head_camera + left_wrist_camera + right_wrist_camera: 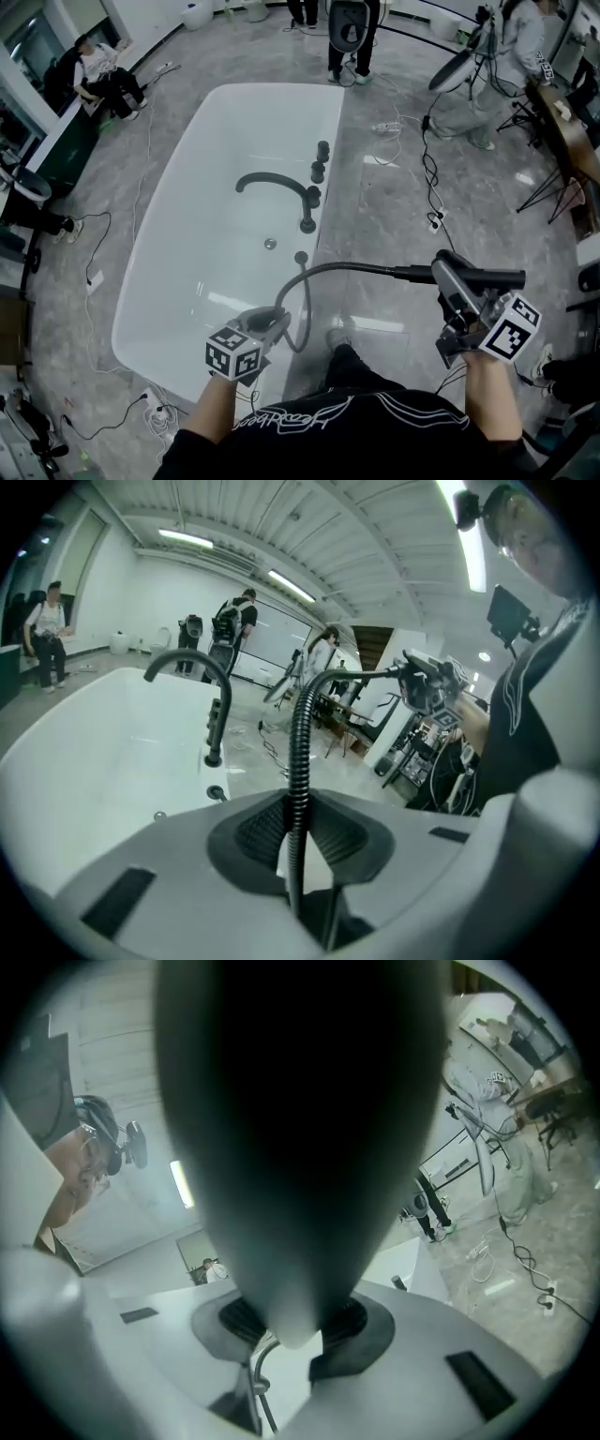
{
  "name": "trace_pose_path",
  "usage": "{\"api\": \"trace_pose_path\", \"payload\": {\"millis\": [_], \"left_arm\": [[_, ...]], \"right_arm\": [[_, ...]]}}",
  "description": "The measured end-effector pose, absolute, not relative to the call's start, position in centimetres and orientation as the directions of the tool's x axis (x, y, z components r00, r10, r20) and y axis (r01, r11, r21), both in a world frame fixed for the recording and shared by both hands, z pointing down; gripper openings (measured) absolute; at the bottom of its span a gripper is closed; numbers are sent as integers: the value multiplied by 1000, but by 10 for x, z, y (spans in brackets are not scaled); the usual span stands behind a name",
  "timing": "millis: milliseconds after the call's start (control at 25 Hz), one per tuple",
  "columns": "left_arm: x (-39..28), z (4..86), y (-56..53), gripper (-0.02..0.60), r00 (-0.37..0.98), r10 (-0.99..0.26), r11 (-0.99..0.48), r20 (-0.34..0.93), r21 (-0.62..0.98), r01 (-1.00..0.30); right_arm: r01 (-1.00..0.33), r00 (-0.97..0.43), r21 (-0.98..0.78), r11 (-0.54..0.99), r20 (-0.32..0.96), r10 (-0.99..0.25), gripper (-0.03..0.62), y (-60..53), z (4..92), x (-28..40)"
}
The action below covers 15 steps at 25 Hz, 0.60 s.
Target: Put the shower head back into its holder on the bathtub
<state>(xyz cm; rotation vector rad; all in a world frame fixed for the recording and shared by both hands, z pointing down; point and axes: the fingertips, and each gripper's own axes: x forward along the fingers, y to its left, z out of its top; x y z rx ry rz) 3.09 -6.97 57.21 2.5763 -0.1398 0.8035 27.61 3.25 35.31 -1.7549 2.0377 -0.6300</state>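
The black shower head (473, 277) hangs level over the floor right of the white bathtub (187, 244). My right gripper (448, 281) is shut on its handle. In the right gripper view the shower head (291, 1129) fills most of the picture, clamped between the jaws of the right gripper (295, 1326). The ribbed black hose (347, 268) loops down from a small black socket (301, 256) on the tub rim and up to the head. My left gripper (277, 323) is shut on the hose (300, 752) near the loop's bottom, pinched between its pads (258, 832).
A black arched faucet (277, 183) and black knobs (319, 169) stand on the tub's right rim. Cables (427, 169) and a power strip lie on the grey floor. Several people stand or sit around the room, and tripods (553, 178) stand at the right.
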Motion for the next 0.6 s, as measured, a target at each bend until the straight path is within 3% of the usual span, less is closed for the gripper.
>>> {"api": "trace_pose_path", "payload": {"millis": [240,600], "left_arm": [[31,513,-120,63,845,-111,-907,523,295,-301],[47,413,-168,63,878,-242,-939,413,128,-319]], "right_arm": [[-806,-182,-564,177,-48,-982,121,23,337,275],[-817,-199,-539,205,-70,-978,121,17,327,275]]}}
